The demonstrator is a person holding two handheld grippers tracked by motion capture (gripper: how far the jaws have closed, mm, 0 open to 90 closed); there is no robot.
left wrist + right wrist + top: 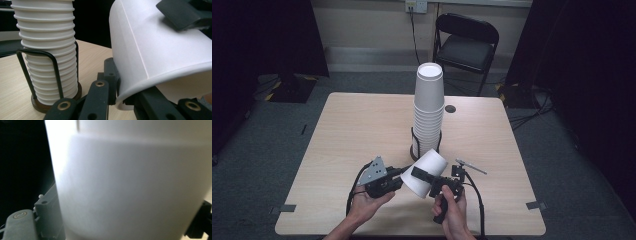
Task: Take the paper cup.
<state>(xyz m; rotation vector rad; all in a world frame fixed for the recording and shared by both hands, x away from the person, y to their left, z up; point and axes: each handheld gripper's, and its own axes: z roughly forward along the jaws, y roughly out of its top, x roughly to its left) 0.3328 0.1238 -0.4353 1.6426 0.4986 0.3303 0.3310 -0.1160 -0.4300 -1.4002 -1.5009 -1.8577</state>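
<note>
Loose paper cup (426, 172) held tilted above the table (347, 130), just in front of the cup stack (428, 107) in its wire holder (53, 75). Right gripper (424, 177) clamps its wall; left gripper (404, 172) pinches its rim.

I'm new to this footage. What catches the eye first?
A tall stack of white cups in a black wire holder rises mid-table. Nearer the person, a loose cup lies tilted between both grippers: the right gripper clamps its wall, and the left gripper grips its rim.

Matt white paper cup (160, 57), black wire holder (53, 67), wood-grain table (362, 130).
</note>
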